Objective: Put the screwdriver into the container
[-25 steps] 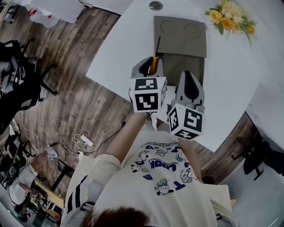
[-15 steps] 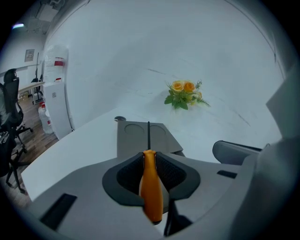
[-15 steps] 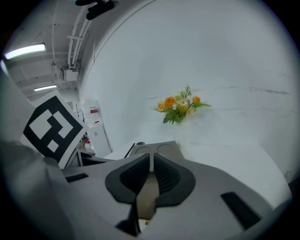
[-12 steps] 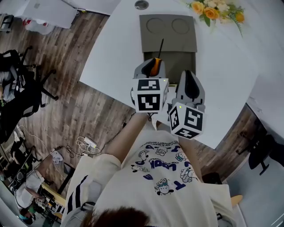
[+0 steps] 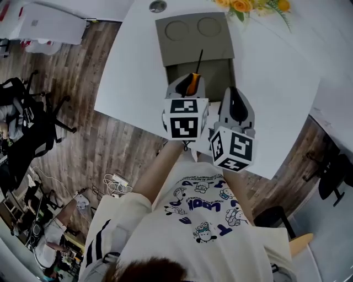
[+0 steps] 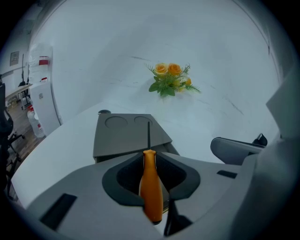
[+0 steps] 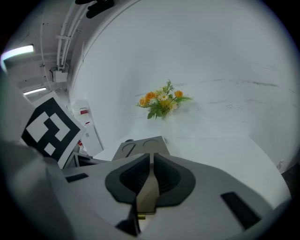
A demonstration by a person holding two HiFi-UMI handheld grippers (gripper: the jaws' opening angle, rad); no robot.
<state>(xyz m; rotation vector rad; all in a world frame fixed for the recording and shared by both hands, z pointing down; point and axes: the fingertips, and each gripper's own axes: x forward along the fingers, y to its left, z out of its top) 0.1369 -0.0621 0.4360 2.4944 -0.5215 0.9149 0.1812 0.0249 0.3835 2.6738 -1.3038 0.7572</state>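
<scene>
The screwdriver [image 5: 192, 82] has an orange handle and a thin dark shaft. My left gripper [image 5: 190, 77] is shut on its handle [image 6: 151, 187], and the shaft [image 6: 149, 133] points forward over the grey container [image 5: 193, 33]. The container sits on the white table [image 5: 127, 71]; its far part carries two round recesses, and its near part [image 5: 212, 77] is an open well. In the head view the shaft lies over that well. My right gripper [image 5: 234, 95] hovers just right of the left one, shut with nothing between its jaws [image 7: 151, 161].
A bunch of orange and yellow flowers [image 5: 242, 5] lies at the table's far edge, beyond the container [image 6: 129, 136]. A small round cap [image 5: 158, 6] sits by the container's far left corner. Wooden floor, office chairs [image 5: 33, 121] and cables lie left of the table.
Both grippers have advanced over the table toward the container. The screwdriver's shaft now reaches over the open well. Both stay shut.
</scene>
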